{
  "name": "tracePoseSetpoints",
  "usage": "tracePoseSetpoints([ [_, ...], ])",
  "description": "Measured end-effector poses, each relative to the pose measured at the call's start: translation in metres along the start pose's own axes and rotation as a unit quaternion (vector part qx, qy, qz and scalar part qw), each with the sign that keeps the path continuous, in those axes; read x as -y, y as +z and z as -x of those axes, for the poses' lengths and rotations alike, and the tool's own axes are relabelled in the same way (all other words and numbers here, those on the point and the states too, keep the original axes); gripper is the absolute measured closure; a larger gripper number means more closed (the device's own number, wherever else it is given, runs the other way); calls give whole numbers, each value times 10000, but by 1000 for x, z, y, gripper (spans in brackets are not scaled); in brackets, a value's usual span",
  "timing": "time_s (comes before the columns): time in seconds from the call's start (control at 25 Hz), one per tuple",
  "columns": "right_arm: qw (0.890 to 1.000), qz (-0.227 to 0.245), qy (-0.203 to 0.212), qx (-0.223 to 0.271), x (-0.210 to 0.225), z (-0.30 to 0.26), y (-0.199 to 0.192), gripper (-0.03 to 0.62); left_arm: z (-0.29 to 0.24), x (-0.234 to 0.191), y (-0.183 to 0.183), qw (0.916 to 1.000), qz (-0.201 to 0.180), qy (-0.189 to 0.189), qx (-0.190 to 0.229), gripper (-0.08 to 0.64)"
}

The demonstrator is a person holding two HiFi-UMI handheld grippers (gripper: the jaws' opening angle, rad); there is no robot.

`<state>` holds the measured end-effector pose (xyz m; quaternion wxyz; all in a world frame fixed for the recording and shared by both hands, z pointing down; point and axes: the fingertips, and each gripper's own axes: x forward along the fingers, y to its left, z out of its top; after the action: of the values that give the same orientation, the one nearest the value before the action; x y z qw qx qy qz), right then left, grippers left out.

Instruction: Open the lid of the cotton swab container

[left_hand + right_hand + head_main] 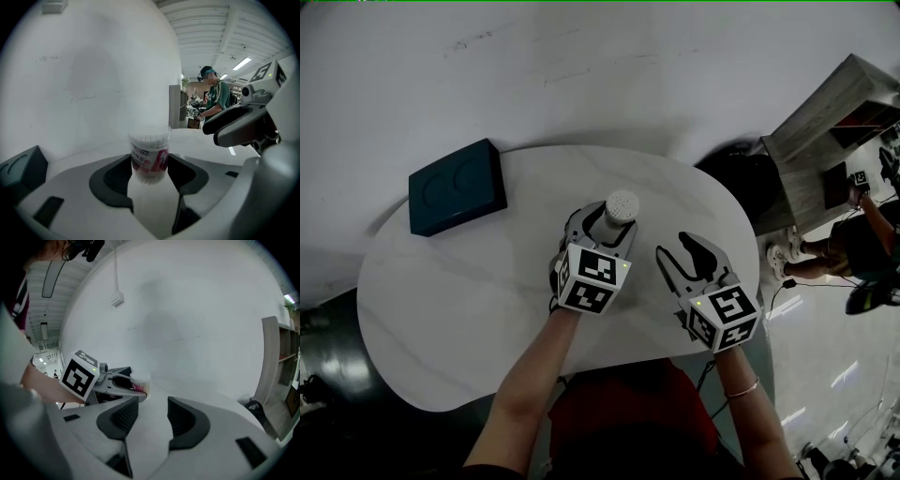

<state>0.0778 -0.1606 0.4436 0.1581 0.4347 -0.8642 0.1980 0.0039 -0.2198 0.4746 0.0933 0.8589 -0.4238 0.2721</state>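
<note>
The cotton swab container (621,208) is a clear round tub with a white lid and a pink label, standing upright near the middle of the white table (441,309). My left gripper (602,225) reaches around it from the near side. In the left gripper view the container (150,154) fills the gap of the left gripper (150,169), and both dark pads meet its sides. My right gripper (680,251) hovers just right of it, open, and its own view shows the right gripper (152,416) with nothing between the jaws. From that view the container (140,380) sits to the left.
A dark teal box (455,186) lies at the table's far left edge. A grey shelf unit (834,131) and a seated person (853,244) are off the table to the right. Another person (213,96) stands in the background.
</note>
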Motion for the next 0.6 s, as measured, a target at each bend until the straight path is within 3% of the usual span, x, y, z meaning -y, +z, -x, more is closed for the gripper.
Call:
tracePoseSetpoints([
  [0.48,9945,664,699,420,-73,13,47,403,75,8,8,9988,41,139,461,302],
  [0.6,9909,913,886,430,-93,16,54,375,91,11,7,9984,31,190,531,302],
])
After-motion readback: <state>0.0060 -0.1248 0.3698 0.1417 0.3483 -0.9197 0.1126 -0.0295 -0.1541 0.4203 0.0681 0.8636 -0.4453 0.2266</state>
